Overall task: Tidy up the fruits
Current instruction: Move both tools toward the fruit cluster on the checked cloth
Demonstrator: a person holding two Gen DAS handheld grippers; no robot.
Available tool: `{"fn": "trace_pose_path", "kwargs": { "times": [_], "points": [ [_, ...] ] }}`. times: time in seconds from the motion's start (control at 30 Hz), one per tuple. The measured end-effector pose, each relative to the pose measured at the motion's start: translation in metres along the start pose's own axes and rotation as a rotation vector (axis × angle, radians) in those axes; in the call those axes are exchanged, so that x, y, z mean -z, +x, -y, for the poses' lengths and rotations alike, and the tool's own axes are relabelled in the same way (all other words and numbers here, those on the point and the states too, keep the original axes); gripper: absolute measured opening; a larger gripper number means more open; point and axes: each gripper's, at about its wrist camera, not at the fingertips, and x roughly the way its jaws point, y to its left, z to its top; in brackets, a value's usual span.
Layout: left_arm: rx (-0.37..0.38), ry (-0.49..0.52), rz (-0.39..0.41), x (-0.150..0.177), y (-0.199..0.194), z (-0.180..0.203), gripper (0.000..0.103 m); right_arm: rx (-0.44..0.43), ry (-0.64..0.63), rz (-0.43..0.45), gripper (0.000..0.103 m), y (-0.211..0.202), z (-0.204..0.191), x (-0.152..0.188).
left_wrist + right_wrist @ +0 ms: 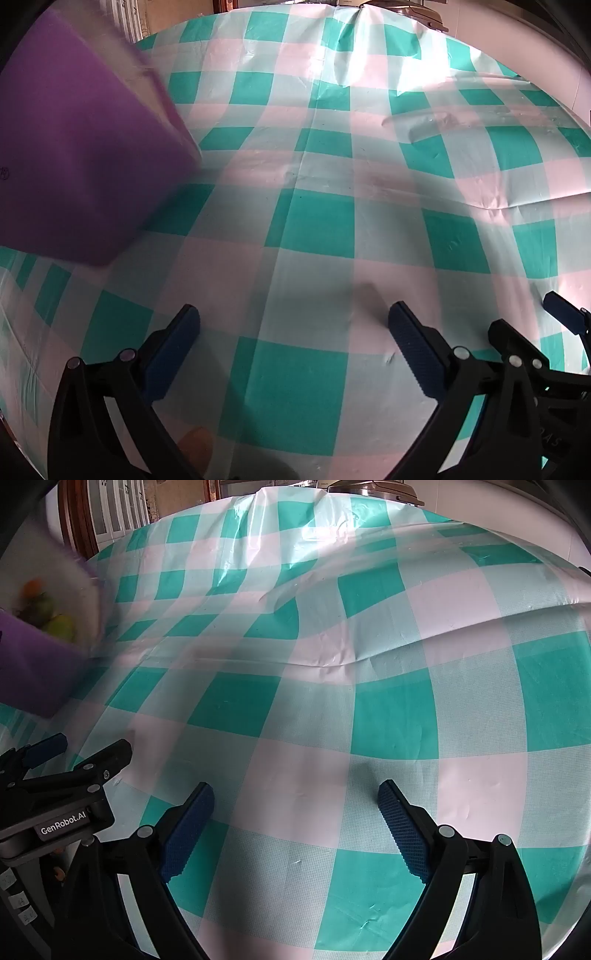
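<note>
The left gripper (293, 321) and right gripper (295, 799) hover side by side over the teal-and-pink checked tablecloth (388, 709), both with jaws spread wide and nothing between them. Off to their left stands a purple box (74, 147), blurred, with orange and green fruits (48, 609) inside it.

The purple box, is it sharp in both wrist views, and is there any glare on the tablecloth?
Left wrist view: the purple box is smeared with blur along its upper edge; pale sheen washes the tablecloth at the far end. Right wrist view: the box is blurred too, the fruits inside only soft coloured blobs; glare streaks the creased cloth up top. Fisheye bends the checks in both.
</note>
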Motion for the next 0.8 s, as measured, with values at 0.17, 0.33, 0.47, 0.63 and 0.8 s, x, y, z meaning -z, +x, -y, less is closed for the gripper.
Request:
{"fn": "trace_pose_path", "kwargs": {
  "times": [0.17, 0.33, 0.47, 0.63, 0.8],
  "points": [
    [0.016, -0.012, 0.021, -0.0006, -0.0014, -0.0013, 0.102, 0.013, -0.01, 0.012, 0.088, -0.0029, -0.0024, 0.0002],
    [0.013, -0.01, 0.024, 0.0004, -0.0005, -0.0006, 0.102, 0.005, -0.009, 0.01, 0.088, -0.003, 0.0005, 0.001],
    [0.012, -0.01, 0.026, -0.001, -0.0048, -0.0004, 0.102, 0.006, -0.006, 0.005, 0.088, -0.0004, 0.0007, 0.0],
    [0.014, -0.01, 0.026, 0.0008, -0.0039, -0.0022, 0.102, 0.007, -0.009, 0.007, 0.088, -0.0016, 0.0, 0.0015],
    [0.011, -0.008, 0.024, -0.0012, -0.0036, 0.0011, 0.102, 0.007, -0.008, 0.008, 0.088, -0.0043, -0.0001, 0.0]
  ]
}}
